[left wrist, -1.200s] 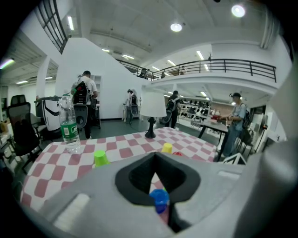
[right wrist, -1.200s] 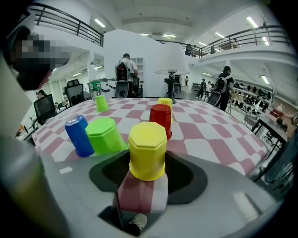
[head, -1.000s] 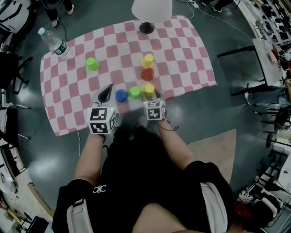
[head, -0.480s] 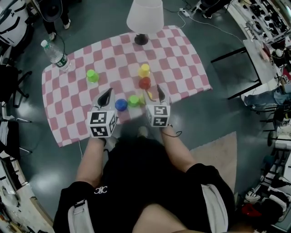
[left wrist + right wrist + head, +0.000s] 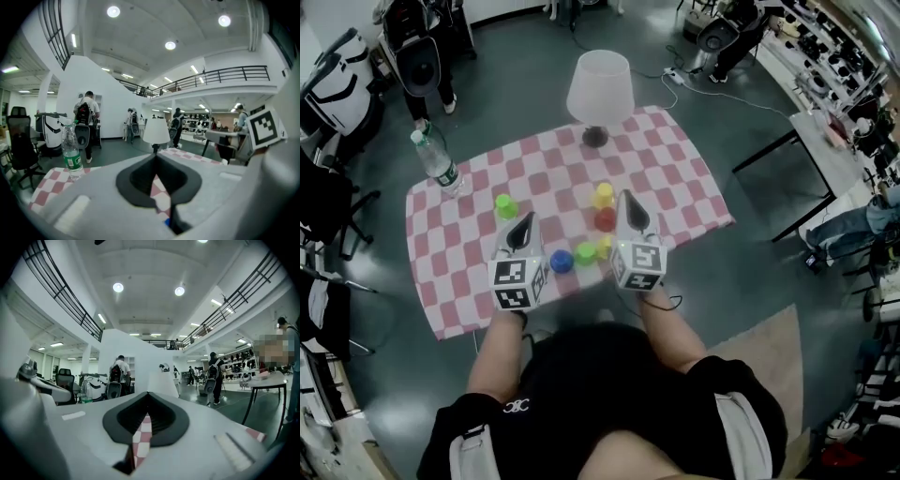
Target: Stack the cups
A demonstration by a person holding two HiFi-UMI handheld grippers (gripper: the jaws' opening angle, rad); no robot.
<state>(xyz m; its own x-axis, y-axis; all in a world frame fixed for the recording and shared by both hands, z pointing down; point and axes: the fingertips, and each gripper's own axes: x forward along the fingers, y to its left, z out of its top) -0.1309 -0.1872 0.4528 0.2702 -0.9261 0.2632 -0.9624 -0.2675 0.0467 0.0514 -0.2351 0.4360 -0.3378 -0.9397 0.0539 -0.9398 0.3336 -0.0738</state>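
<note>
Cups (image 5: 606,219) scattered on checked table (image 5: 675,178).
Left gripper (image 5: 525,218) jaws together; right gripper (image 5: 625,196) jaws just closed, empty. Open your jaws wide, then descend squarely over one cup.

The head view looks steeply down from well above the person, taking in the whole checked tabletop (image 5: 675,187), with the left gripper (image 5: 523,223) and right gripper (image 5: 628,202) at lower centre and floor (image 5: 750,281) all round. The left gripper view sits close over the tabletop, facing nearly level along its jaws toward the lamp (image 5: 156,131) and bottle (image 5: 71,152). The right gripper view faces level the same way, past its own jaws. All three share the lamp, bottle and tabletop.
</note>
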